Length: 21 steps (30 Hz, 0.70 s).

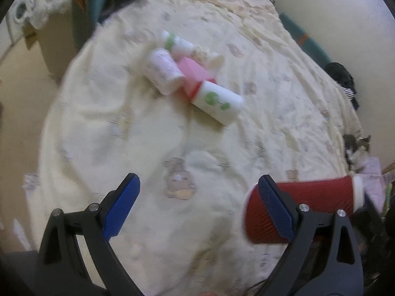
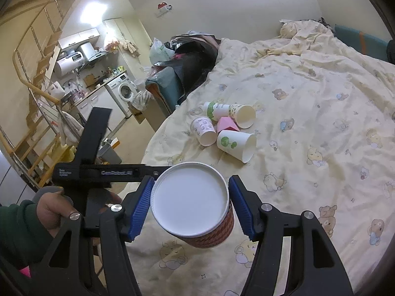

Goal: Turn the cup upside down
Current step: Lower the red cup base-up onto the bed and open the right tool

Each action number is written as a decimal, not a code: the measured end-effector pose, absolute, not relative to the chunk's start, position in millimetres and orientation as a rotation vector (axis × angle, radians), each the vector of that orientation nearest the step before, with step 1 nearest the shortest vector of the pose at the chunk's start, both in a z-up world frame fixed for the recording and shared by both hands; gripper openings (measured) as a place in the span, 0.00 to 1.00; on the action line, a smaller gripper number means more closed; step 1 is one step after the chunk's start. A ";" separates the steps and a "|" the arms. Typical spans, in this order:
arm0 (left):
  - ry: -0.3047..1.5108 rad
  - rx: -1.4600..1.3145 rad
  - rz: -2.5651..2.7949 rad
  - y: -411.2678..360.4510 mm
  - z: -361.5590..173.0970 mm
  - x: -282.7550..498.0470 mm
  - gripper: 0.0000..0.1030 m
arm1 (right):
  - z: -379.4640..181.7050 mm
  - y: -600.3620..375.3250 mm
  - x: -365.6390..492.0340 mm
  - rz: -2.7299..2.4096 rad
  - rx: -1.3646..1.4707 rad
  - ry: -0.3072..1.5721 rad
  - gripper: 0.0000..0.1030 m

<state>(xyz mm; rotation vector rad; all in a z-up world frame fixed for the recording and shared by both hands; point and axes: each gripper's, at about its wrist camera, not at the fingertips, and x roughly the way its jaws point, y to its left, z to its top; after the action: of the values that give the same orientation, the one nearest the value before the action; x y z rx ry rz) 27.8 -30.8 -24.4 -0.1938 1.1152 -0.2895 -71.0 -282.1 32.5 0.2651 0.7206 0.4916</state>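
A red ribbed paper cup with a white lid [image 2: 189, 198] sits between my right gripper's blue pads [image 2: 142, 207], lid end facing the camera, held above the bed. My right gripper [image 2: 188, 207] is shut on it. In the left wrist view the same red cup [image 1: 308, 207] lies sideways in the air behind my left gripper's right finger [image 1: 274, 209], lid to the right. My left gripper [image 1: 197, 209] is open and empty, just left of the cup. The left gripper's body [image 2: 98, 170] shows in the right wrist view.
Several paper cups and a pink box [image 1: 195, 76] lie in a heap on the cream bear-print duvet [image 1: 148, 135]; the heap also shows in the right wrist view [image 2: 226, 128]. A cat [image 1: 355, 148] sits at the bed's right edge. Kitchen units and stairs stand left of the bed.
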 end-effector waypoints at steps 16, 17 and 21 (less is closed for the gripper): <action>1.036 -0.028 -0.036 12.4 -23.4 -11.7 0.92 | 34.2 -232.1 21.1 0.507 0.027 0.869 0.63; 1.029 -0.021 -0.029 10.9 -22.5 -11.0 0.92 | 29.2 -224.9 26.8 0.512 0.009 0.882 0.63; 1.010 -0.005 -0.022 6.6 -21.8 -8.1 1.00 | 14.0 -205.3 41.4 0.528 -0.022 0.916 0.63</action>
<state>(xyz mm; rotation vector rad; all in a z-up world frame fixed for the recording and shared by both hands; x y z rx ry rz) -8.1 6.6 -21.8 -0.0052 1.0101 -0.0218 41.3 -205.3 14.0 -0.0223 0.9162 0.5281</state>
